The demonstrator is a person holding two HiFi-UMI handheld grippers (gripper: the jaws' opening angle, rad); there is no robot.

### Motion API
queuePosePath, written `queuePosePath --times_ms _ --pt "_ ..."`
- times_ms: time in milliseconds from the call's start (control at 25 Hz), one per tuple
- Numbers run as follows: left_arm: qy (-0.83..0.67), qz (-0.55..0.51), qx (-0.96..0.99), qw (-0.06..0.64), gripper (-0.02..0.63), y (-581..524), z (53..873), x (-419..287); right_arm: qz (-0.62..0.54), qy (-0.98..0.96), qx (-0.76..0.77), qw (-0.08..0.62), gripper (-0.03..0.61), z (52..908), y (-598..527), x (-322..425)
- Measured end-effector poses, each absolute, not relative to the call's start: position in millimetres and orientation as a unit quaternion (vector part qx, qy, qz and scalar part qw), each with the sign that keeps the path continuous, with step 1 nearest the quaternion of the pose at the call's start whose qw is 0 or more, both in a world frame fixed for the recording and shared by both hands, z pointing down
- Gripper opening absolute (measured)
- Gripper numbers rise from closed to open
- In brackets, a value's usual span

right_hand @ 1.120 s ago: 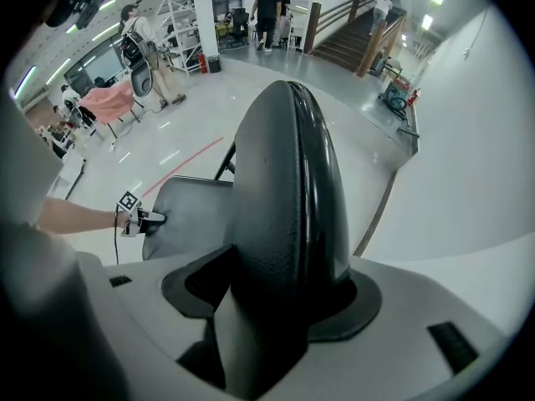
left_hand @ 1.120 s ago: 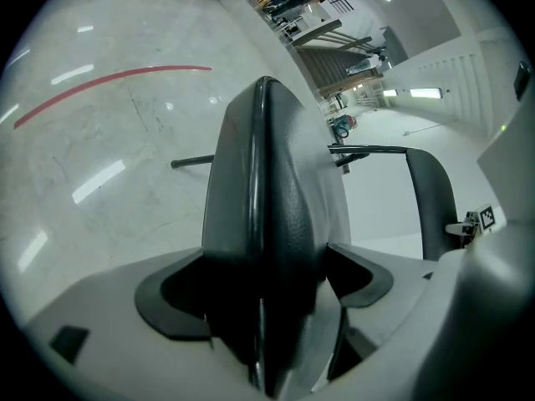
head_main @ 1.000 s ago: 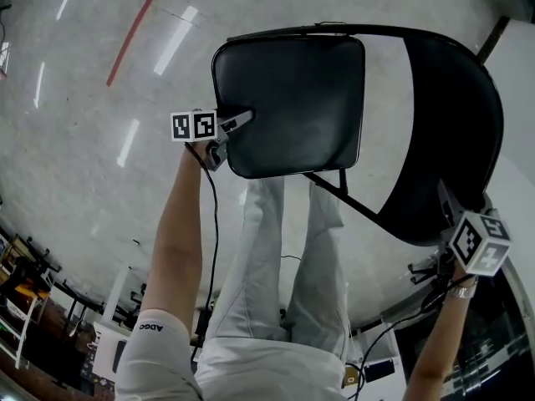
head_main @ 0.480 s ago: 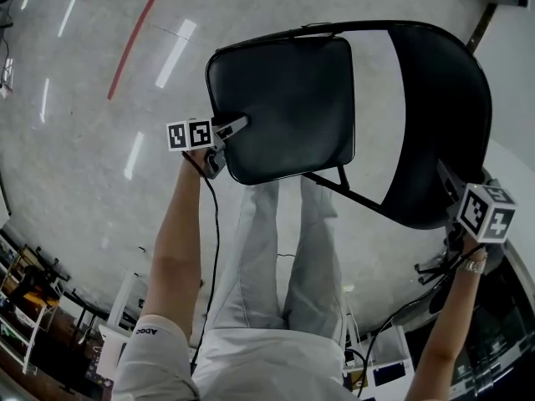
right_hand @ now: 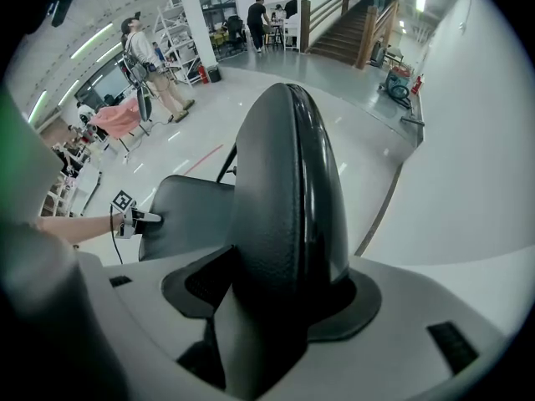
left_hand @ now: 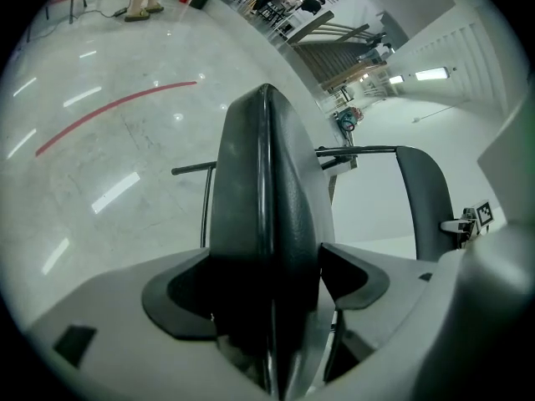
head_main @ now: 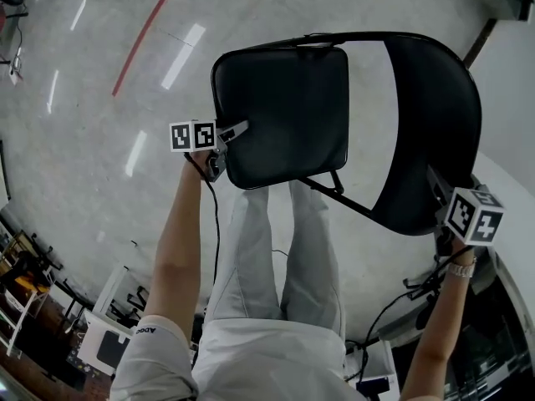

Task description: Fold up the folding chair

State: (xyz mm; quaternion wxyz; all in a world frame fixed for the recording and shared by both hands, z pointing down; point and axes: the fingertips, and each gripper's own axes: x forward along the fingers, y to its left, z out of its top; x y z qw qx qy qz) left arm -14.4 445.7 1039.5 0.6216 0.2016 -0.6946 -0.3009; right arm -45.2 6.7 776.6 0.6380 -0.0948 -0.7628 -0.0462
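Observation:
The black folding chair stands unfolded below me, its padded seat (head_main: 284, 111) to the left of its curved backrest (head_main: 435, 124). My left gripper (head_main: 238, 129) is at the seat's left edge. In the left gripper view the seat edge (left_hand: 266, 190) fills the gap of this gripper (left_hand: 267, 291), whose jaws have just been closing on it. My right gripper (head_main: 439, 192) grips the backrest's near end. The right gripper view shows the backrest rim (right_hand: 288, 190) clamped in that gripper (right_hand: 276, 299), with the seat (right_hand: 188, 215) and the left gripper (right_hand: 150, 217) beyond it.
The chair's thin black frame tubes (head_main: 334, 186) run under the seat, above the person's legs (head_main: 276, 257). A red line (head_main: 142, 36) crosses the polished grey floor. A white wall (head_main: 510, 65) stands at the right. People and shelves (right_hand: 159, 48) and a staircase (right_hand: 351, 23) are far off.
The seat looks narrower and sits a little lower and left in the head view. The right gripper with the backrest has shifted up and slightly left. The left gripper stays on the seat edge.

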Motion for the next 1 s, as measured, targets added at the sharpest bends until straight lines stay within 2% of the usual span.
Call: queuePosePath --times_ms 400,1000 --pt "-0.691 -0.265 0.191 0.644 0.353 378 977 -21 -0.045 -0.763 -0.094 0.638 0.27 750 -47 -47" --pt "-0.753 -0.284 0.195 0.561 0.302 285 899 -48 -0.037 -0.765 -0.091 0.636 0.268 719 -94 -58"
